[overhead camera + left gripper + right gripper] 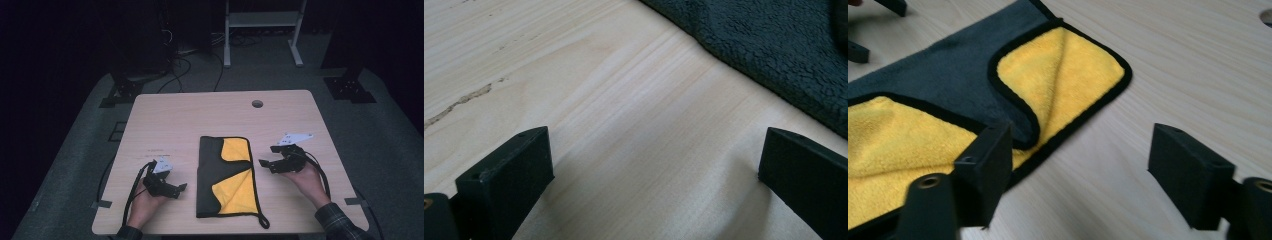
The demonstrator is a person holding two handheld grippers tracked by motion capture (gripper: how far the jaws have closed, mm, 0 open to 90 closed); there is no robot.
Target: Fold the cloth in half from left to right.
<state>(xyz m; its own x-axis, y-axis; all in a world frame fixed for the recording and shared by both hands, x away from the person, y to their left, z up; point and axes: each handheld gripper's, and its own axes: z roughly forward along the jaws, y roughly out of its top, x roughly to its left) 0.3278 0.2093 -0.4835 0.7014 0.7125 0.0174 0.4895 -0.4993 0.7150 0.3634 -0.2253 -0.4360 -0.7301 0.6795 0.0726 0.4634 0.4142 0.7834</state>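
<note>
From the high view, the cloth (227, 176) lies in the middle of the table (170, 120), its long axis running away from me, dark side up with two yellow flaps turned over along its right edge. My left gripper (175, 189) sits just left of the cloth's near half, jaws spread and aimed at it; my right gripper (266, 164) sits just right of the cloth's far half, jaws also apart, and I judge it the closer to an edge. In the left gripper view, my jaws stand wide over bare wood, the cloth's dark pile (769, 50) beyond them, untouched. In the right gripper view, my jaws gape empty, one overlapping the cloth's bound edge (1068, 127) beside the far yellow flap (1063, 75); whether it touches I cannot tell.
</note>
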